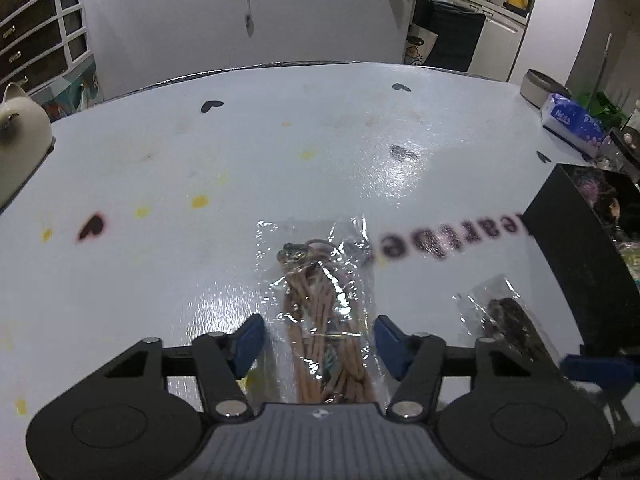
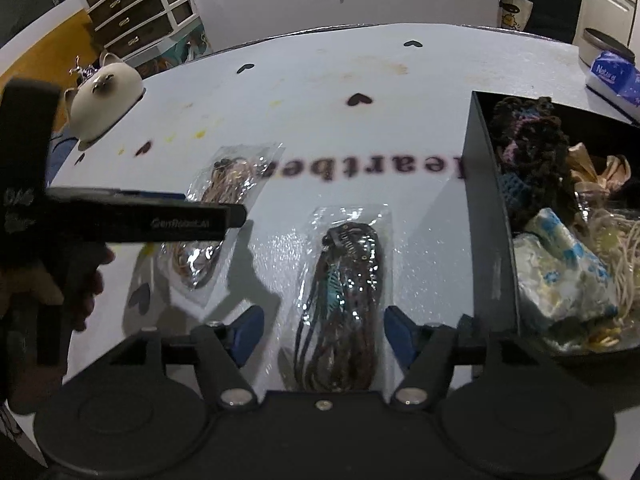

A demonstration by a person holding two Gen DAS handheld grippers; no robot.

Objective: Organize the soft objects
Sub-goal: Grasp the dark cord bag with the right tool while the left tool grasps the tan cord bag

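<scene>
My left gripper [image 1: 318, 344] straddles the tan-cord bag [image 1: 320, 312], jaws apart; my right gripper [image 2: 320, 334] brackets the dark hair-clip bag [image 2: 340, 292], also unclamped, I think. The slick cellophane could squirt free on closing. The black box [image 2: 486, 216] sits at three o'clock on the glossy white table [image 2: 320, 92].

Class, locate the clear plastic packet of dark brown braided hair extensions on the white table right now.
In the right wrist view, the clear plastic packet of dark brown hair extensions lies on the white table between the right tongs' open jaws, left of the black storage box.
</scene>
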